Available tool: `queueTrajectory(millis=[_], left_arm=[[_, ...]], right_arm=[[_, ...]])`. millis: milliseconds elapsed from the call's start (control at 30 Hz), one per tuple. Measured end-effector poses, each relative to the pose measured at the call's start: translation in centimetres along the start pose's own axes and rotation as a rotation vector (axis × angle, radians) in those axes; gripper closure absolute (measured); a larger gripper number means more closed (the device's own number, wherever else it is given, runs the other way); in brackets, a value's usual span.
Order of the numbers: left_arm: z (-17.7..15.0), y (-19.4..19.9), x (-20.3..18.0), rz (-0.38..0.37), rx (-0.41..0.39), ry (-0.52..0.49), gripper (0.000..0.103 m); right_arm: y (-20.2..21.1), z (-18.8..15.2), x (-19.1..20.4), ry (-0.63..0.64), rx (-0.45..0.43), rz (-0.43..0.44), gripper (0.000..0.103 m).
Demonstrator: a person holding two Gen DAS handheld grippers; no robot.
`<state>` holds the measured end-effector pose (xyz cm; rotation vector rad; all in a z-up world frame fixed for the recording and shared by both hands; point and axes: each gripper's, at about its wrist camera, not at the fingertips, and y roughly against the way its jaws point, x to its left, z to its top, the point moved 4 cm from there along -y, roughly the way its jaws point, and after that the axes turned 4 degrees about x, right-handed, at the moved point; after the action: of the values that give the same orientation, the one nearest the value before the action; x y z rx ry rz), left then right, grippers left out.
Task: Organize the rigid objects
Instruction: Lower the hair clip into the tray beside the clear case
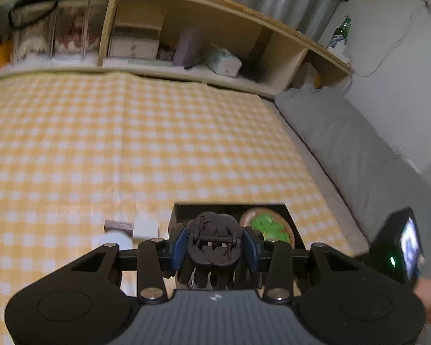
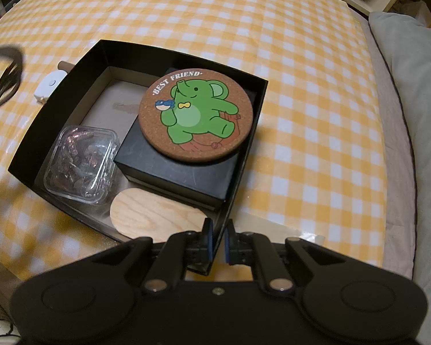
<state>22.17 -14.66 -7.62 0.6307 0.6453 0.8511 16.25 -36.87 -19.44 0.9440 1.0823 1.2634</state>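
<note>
My left gripper (image 1: 214,243) is shut on a black hair claw clip (image 1: 214,238) and holds it above the yellow checked bed, just in front of a black open box (image 1: 184,211). In the right wrist view my right gripper (image 2: 218,243) is shut on the near right wall of that black box (image 2: 80,57). Inside lie a cork coaster with a green elephant (image 2: 196,116) on a small black box (image 2: 172,169), a clear plastic case (image 2: 82,164) and a wooden oval (image 2: 155,215). The claw clip shows blurred at the left edge (image 2: 5,77).
A white device (image 2: 47,86) and a brown block (image 2: 64,65) lie on the bed left of the box; they also show in the left wrist view (image 1: 142,227). A grey pillow (image 1: 344,149) lies along the right. A wooden shelf (image 1: 186,43) with boxes stands behind the bed.
</note>
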Motion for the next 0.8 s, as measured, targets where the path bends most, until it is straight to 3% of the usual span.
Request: queueTrajectory(millis=[533, 700, 800], left_arm=[[0.7, -7.8, -5.9, 0.443, -0.038, -0.118, 0.06], [0.2, -9.5, -6.1, 0.488, -0.029, -0.082, 0.06], [-0.3, -10.3, -6.8, 0.528, -0.043, -0.115, 0.06]], right_arm=[[0.0, 0.0, 0.1, 0.004, -0.001, -0.001, 0.095], [0.1, -0.1, 0.1, 0.007, -0.004, 0.003, 0.095], [0.2, -0.1, 0.0, 0.002, -0.007, 0.012, 0.095]])
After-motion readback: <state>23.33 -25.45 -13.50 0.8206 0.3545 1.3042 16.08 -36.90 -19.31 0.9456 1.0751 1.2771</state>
